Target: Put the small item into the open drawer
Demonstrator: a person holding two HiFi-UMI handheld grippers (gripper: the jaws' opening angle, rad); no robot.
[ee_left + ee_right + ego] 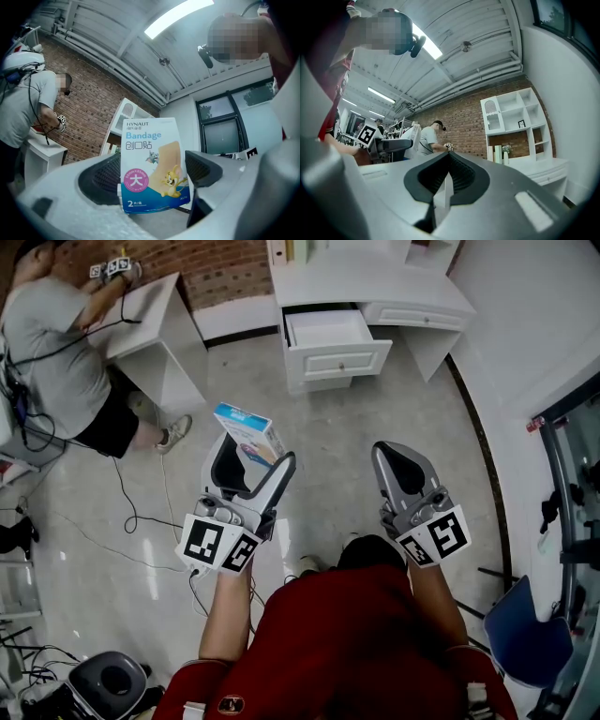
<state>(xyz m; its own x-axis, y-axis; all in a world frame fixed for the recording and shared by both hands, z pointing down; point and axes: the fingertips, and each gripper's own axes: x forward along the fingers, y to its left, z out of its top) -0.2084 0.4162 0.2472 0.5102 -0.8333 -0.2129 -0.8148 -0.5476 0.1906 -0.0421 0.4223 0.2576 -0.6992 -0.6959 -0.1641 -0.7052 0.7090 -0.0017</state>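
White-and-blue bandage box is clamped between the jaws of the left gripper, which stand apart only as wide as the box. The right gripper is clenched, with nothing inside. The box's long axis runs along the jaws, its top pointing far, toward the open drawer, well apart from it. Below lies a glossy grey floor; a brick wall stands far.
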